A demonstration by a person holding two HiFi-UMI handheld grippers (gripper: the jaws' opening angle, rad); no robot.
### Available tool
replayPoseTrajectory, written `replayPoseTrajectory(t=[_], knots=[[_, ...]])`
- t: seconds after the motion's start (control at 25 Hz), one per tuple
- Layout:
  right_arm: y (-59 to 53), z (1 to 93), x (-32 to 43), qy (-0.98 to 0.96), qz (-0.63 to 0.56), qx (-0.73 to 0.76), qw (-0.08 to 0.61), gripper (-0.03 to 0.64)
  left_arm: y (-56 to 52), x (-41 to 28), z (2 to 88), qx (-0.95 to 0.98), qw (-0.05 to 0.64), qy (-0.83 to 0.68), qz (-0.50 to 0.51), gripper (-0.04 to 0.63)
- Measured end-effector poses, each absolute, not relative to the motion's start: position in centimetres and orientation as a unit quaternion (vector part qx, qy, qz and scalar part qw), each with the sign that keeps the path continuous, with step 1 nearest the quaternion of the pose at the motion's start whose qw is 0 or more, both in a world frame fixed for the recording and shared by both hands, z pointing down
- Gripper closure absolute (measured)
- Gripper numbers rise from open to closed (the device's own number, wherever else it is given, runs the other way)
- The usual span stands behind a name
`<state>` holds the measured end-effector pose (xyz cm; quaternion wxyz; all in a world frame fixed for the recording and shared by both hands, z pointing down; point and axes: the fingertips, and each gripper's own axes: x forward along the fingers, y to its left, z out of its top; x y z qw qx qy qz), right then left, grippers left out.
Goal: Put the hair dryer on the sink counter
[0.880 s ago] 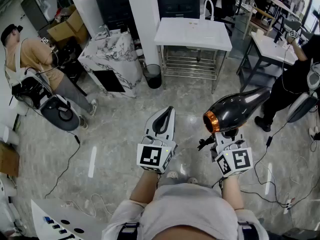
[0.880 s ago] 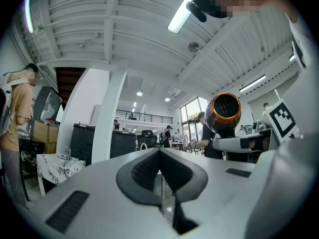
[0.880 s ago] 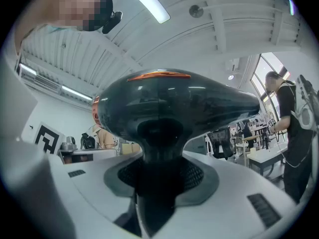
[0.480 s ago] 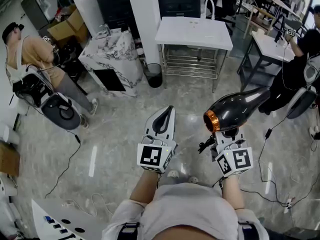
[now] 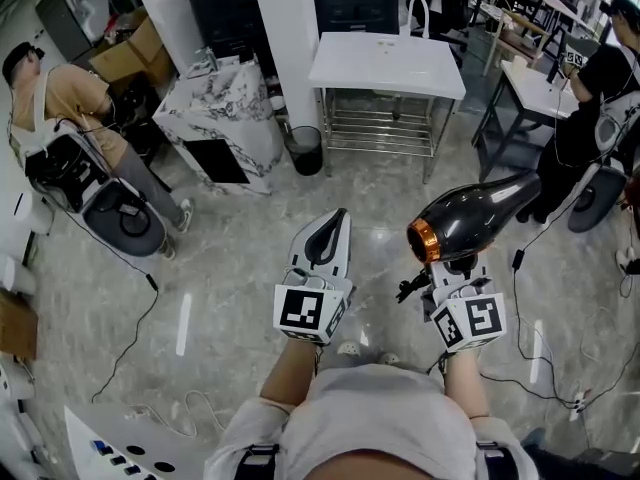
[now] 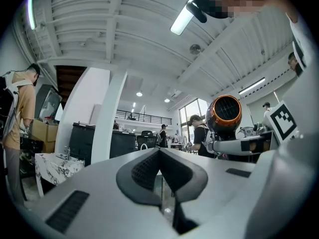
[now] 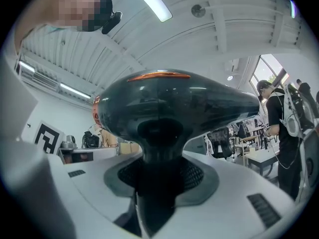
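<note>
the dryer (image 5: 470, 218) is up in the air, gripped by its handle in the right tool (image 5: 452, 268), over the glossy marble floor (image 5: 230, 268) and well short of the near edge of the white bench (image 5: 345, 73). the right tool view shows both jaws pressed on the dark handle (image 7: 157, 183), with the barrel lying crosswise above them.

the shell is smooth, shiny dark plastic with a copper ring at the rear intake, so it looks hard, stiff and rather slippery. the rounded barrel gives a pinch little to bite on, so the narrow handle is the sensible place to hold. it reads as top-heavy, with the bulk above the grip, and likely to tip if the hold slackens.

the left tool (image 5: 330, 236) is closed with nothing in it.
</note>
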<state>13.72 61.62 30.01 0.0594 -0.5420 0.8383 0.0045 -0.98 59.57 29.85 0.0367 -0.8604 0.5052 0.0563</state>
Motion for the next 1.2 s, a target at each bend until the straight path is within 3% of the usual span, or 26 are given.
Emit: replayPoseTrajectory(t=[0.64,1.2], knots=[[56.8,31.6,11.2,0.823,-0.005,-0.564,0.069,0.445,54.1,-3.2,31.3,-0.873,0.032,0.483,0.055,0.583],[42.5,31.5,15.5,0.834,-0.007,-0.545,0.082,0.445,40.3,1.0,31.0,-0.861,0.036,0.504,0.056,0.583]])
